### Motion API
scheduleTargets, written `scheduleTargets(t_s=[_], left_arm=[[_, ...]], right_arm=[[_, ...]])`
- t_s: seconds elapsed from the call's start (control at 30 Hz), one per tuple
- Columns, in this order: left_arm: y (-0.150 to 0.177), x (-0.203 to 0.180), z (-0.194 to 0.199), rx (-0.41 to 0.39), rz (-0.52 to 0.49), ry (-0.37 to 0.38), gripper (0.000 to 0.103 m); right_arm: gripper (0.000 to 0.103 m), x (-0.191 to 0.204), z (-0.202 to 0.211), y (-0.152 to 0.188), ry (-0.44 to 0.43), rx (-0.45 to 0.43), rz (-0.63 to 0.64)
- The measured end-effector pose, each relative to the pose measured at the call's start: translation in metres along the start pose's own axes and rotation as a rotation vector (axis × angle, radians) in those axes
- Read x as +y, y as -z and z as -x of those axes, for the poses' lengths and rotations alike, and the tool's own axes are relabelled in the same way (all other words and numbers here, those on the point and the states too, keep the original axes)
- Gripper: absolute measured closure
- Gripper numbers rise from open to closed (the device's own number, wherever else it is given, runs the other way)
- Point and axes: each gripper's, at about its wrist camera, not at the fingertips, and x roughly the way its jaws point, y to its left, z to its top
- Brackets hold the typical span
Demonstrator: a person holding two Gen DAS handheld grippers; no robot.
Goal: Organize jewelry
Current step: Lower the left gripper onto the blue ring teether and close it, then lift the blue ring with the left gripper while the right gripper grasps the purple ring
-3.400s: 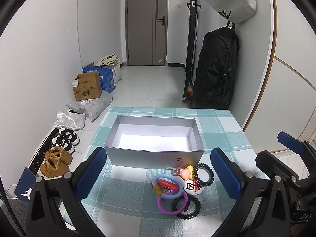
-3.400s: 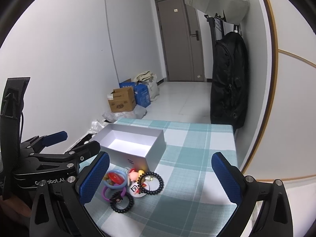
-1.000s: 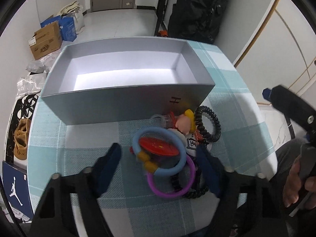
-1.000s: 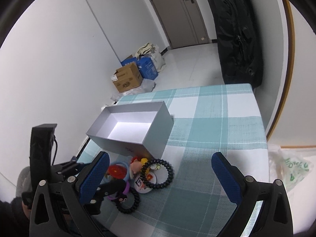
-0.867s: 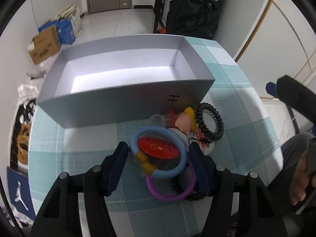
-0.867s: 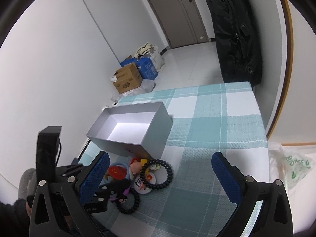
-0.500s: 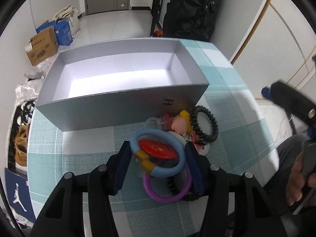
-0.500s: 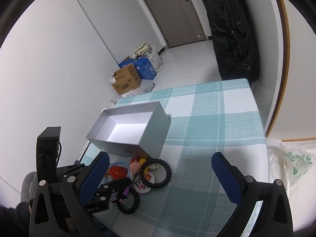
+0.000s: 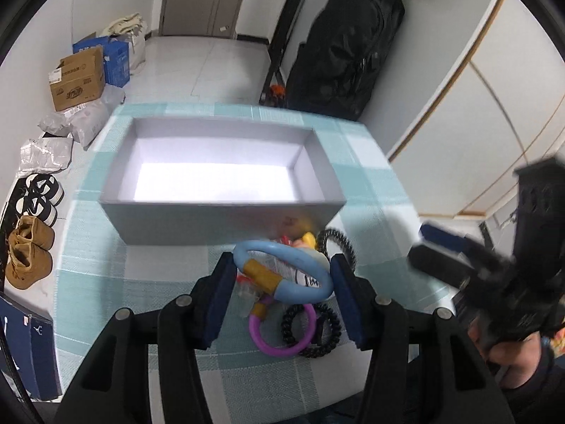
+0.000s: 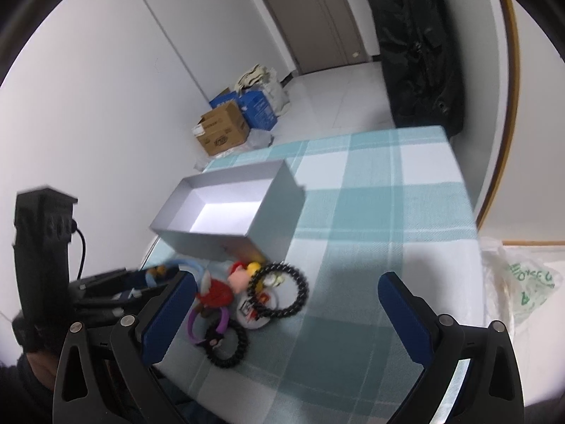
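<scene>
Blue, with a yellow band, the ring (image 9: 282,271) sits pinched in my left claw (image 9: 280,282), lifted above the surface (image 9: 106,265) before the grey box (image 9: 222,212); my right claw (image 10: 282,312) hangs spread.

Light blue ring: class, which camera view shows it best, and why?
The left wrist view: the light blue ring fills the centre, clamped between the left hand-held gripper pads. The right wrist view shows only a blurred arc behind a finger.
</scene>
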Motion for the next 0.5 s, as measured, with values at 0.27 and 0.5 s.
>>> scheduleTargets(t_s=[0.27, 0.5], left_arm=[[-0.011, 0.025, 0.033, -0.125, 0.11, 0.033, 0.054], [-0.015, 0.037, 0.049, -0.195, 0.165, 0.064, 0.054]], right_arm=[[0.007, 0.024, -0.01, 0.02, -0.093, 0.078, 0.046], [0.014, 0.066, -0.028, 0.042, -0.082, 0.157, 0.197]])
